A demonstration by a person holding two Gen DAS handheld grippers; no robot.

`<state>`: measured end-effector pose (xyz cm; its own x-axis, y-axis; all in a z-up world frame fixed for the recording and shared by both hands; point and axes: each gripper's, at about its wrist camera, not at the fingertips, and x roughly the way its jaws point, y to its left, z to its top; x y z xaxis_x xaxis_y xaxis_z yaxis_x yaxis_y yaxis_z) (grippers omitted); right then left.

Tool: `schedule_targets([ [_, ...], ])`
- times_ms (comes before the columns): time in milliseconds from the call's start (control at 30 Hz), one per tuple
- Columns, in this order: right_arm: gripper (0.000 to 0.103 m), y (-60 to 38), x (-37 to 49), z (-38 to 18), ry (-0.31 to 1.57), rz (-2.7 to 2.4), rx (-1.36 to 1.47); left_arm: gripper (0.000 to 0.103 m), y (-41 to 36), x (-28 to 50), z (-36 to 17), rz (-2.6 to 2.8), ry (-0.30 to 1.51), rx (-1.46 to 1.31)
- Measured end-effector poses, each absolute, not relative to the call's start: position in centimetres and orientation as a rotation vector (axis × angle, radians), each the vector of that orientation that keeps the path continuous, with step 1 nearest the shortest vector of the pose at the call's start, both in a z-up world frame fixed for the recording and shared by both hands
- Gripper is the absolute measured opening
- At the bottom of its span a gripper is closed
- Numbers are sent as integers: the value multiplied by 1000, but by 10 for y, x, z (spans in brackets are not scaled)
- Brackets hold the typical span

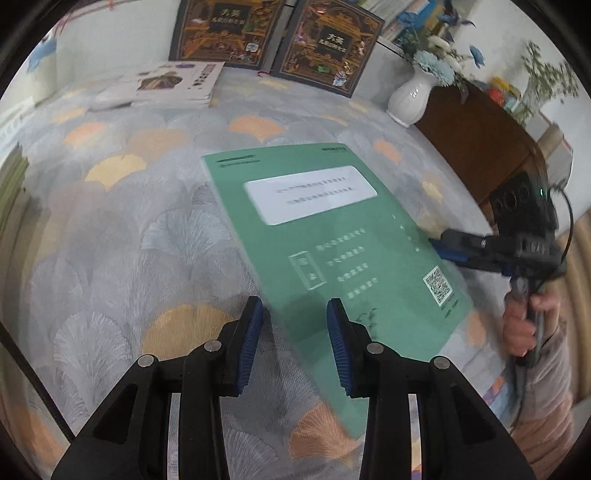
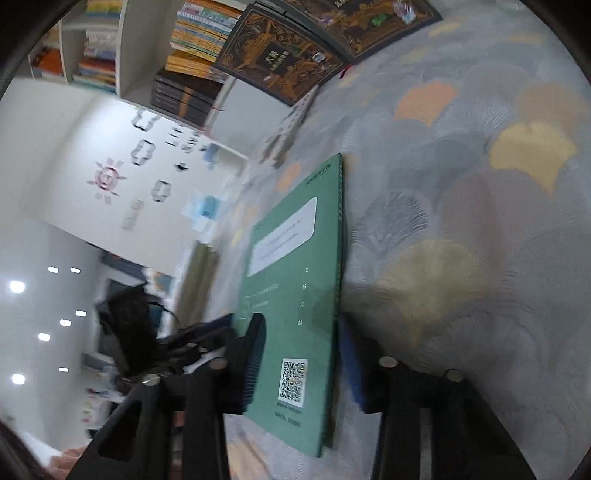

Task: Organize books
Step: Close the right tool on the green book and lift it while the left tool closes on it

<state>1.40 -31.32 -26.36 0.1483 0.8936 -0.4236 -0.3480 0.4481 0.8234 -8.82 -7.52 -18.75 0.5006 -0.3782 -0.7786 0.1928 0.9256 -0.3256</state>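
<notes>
Green book (image 2: pixel 295 295) sits edge-on between right claw (image 2: pixel 303 354) pads, gripped; left claw (image 1: pixel 295 343) narrowly open, empty.

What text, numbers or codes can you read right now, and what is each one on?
"2", "16", "30", "24": column of numbers on the green booklet cover.
QR code: on the same cover, not decodable.
White label panel: two printed lines, too blurred.
Dark ornate books: large Chinese title characters, too blurred to read with certainty.
White book lying flat: spine text too small.
Shelf book spines: unreadable.
</notes>
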Motion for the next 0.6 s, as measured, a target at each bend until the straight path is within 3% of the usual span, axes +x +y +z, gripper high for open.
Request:
schedule_targets([
  [200,38,-279,-11,-230,957,1149,617,33,-64,-88,-188,-355,1012,-258],
  [267,25,-273,-16,-223,954,1102,609,33,-60,-91,-186,-350,1027,-255],
  [367,18,-273,-23,-213,940,1123,710,32,-51,-100,-178,-318,1014,-235],
  [500,18,-274,-43,-186,873,1200,894,31,-34,-111,-171,-316,1000,-271],
  [567,7,-277,-58,-150,805,1184,826,31,-27,-121,-163,-312,968,-254],
  [600,6,-281,-64,-136,775,1175,813,31,-23,-125,-159,-312,958,-248],
])
